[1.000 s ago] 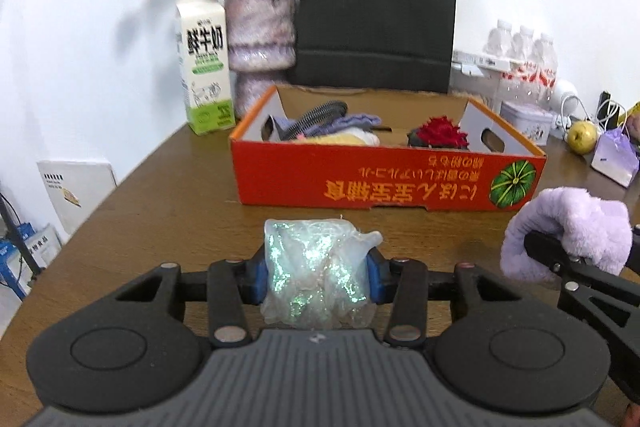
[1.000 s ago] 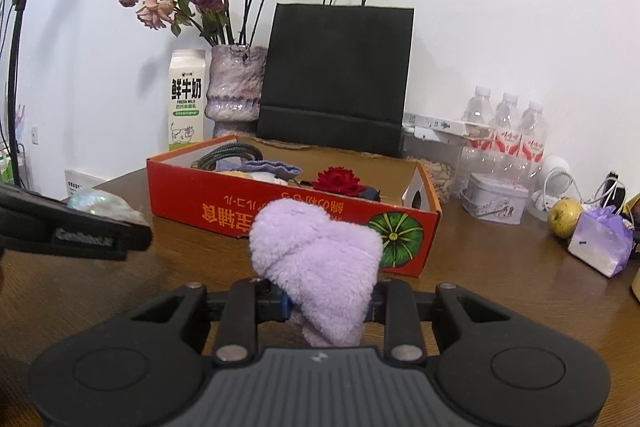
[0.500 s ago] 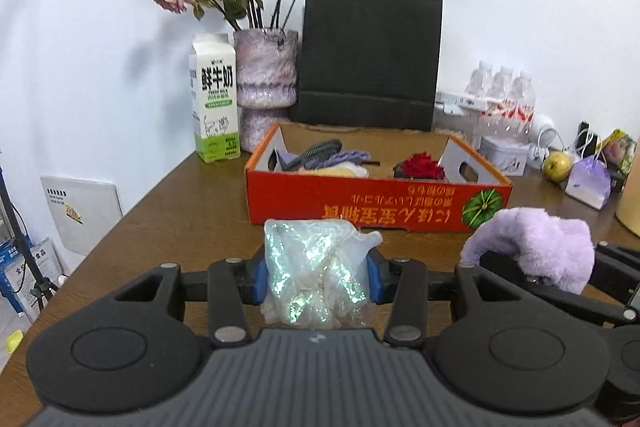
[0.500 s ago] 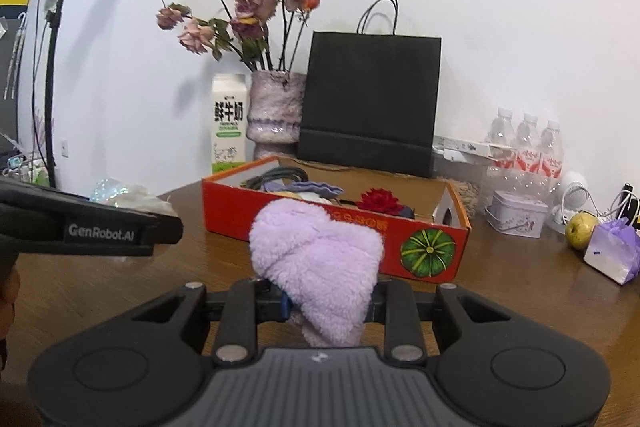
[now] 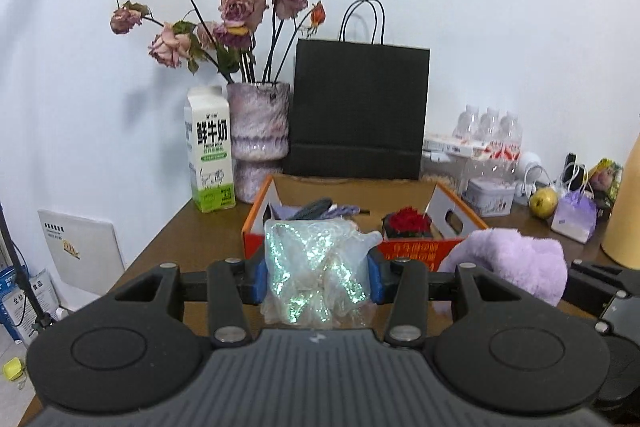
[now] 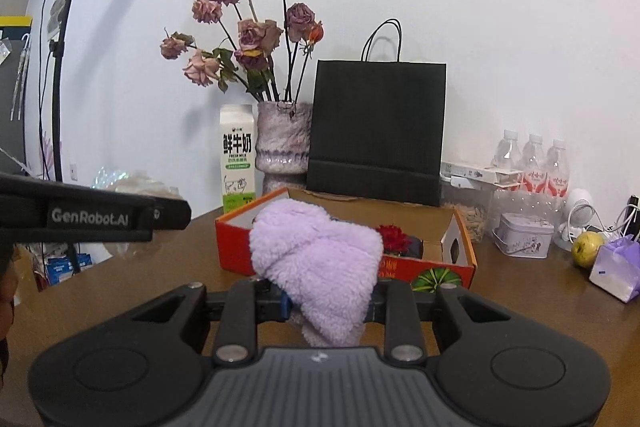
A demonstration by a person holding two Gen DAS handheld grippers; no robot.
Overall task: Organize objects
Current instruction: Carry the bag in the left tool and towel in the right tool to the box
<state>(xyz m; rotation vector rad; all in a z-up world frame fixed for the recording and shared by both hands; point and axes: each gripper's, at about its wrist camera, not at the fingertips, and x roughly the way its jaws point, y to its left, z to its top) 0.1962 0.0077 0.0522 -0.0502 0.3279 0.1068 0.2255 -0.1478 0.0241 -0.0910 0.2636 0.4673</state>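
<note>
Left gripper (image 5: 316,281): clamped on a crinkled iridescent plastic bag (image 5: 316,267), held above the table's near edge.
Right gripper (image 6: 328,301): clenched around a fluffy lilac cloth (image 6: 320,263), held up just beside the left one.
Orange box (image 6: 464,259): open, mid-table beyond both loads; a red rose (image 6: 394,237) lies inside toward its right end.
Table (image 6: 520,307): brown wood.
Back edge: milk carton (image 5: 208,151), vase of dried roses (image 5: 260,135), black paper bag (image 5: 360,111) against the wall.
Right side: water bottles (image 6: 532,163), tin (image 6: 522,235), pear (image 6: 586,243).
</note>
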